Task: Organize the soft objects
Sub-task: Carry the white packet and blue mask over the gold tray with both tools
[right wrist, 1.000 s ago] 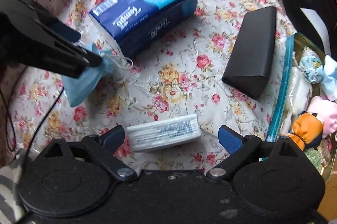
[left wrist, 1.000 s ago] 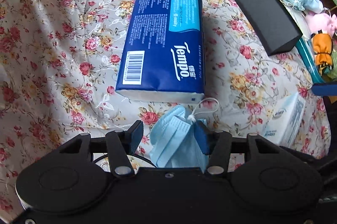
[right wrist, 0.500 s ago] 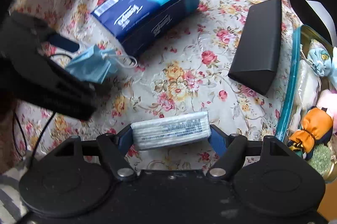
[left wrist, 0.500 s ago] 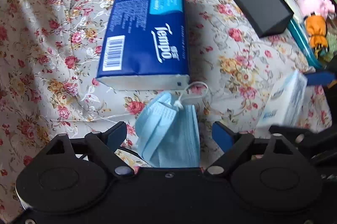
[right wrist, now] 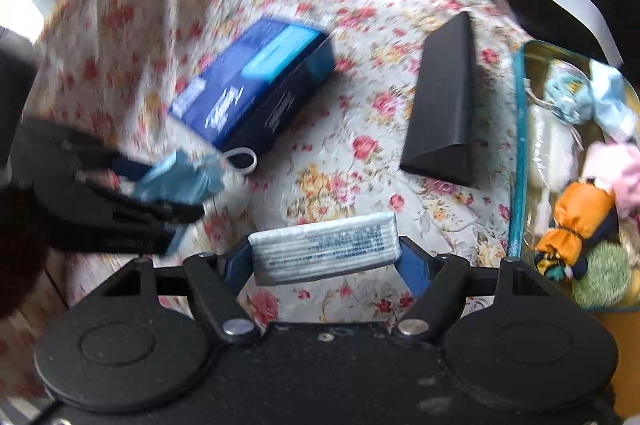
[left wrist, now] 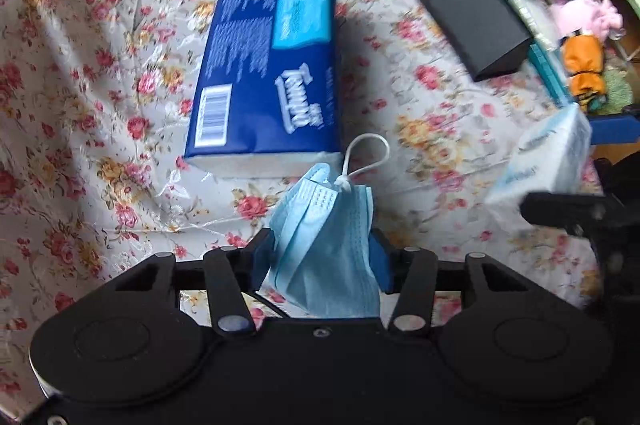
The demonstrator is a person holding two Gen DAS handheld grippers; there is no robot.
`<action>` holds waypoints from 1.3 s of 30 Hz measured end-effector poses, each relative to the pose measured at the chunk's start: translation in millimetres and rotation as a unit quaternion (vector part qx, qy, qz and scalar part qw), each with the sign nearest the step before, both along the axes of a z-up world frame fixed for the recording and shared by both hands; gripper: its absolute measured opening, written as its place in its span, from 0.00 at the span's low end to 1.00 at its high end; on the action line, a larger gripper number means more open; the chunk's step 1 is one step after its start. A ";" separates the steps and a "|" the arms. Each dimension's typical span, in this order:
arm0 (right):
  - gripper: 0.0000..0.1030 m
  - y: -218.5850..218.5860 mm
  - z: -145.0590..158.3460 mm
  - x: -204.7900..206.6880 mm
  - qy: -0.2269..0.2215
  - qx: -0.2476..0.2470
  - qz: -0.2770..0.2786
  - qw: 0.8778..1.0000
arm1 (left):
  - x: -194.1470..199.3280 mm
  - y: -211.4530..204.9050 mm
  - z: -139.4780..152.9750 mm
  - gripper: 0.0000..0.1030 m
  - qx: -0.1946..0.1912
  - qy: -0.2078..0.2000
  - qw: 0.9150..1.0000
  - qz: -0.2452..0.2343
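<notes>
A crumpled blue face mask (left wrist: 324, 245) sits between the pads of my left gripper (left wrist: 320, 259). Its jaws are closing and the pads press on the mask's sides; the white ear loop sticks out ahead. The right wrist view shows the same mask (right wrist: 180, 177) at the left. My right gripper (right wrist: 324, 261) is shut on a small white tissue pack (right wrist: 324, 249), held crosswise above the floral cloth. The left wrist view has this pack (left wrist: 548, 153) at its right edge. A big blue Tempo tissue pack (left wrist: 268, 73) lies flat just beyond the mask.
A long black box (right wrist: 444, 113) lies on the floral cloth (left wrist: 80, 85) right of the Tempo pack. Beyond it stands a teal-rimmed tray (right wrist: 520, 145) with an orange plush toy (right wrist: 576, 221), a pink one and other soft things.
My left gripper opened wide around the mask and has closed on it again. My right gripper shut on the small tissue pack, then lifted it off the cloth and rolled.
</notes>
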State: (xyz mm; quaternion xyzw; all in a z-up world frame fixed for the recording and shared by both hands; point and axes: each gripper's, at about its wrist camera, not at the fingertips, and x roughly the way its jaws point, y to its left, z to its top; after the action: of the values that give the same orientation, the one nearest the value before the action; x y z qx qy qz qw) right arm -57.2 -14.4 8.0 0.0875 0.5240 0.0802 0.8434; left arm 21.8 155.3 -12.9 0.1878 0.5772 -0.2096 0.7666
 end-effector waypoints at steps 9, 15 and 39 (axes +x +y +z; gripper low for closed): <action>0.72 -82.0 21.8 -26.4 -0.040 0.059 -0.203 0.977 | 6.5 -51.1 62.7 0.48 -0.054 -0.037 0.997 -0.049; 0.72 -138.5 27.1 -34.8 -0.038 0.041 -0.339 0.939 | 25.5 -123.2 94.5 0.48 -0.091 -0.082 0.987 -0.105; 0.72 -221.6 0.2 -32.8 -0.014 0.040 -0.498 0.866 | 93.5 -354.8 64.2 0.49 -0.094 -0.040 0.982 -0.156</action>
State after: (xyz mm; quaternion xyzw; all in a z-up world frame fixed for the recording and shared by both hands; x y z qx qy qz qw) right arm -90.0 -236.1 8.2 0.3695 0.3955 -0.3283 0.7741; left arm 115.4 -199.5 51.3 0.2111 0.4874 -0.3722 0.7611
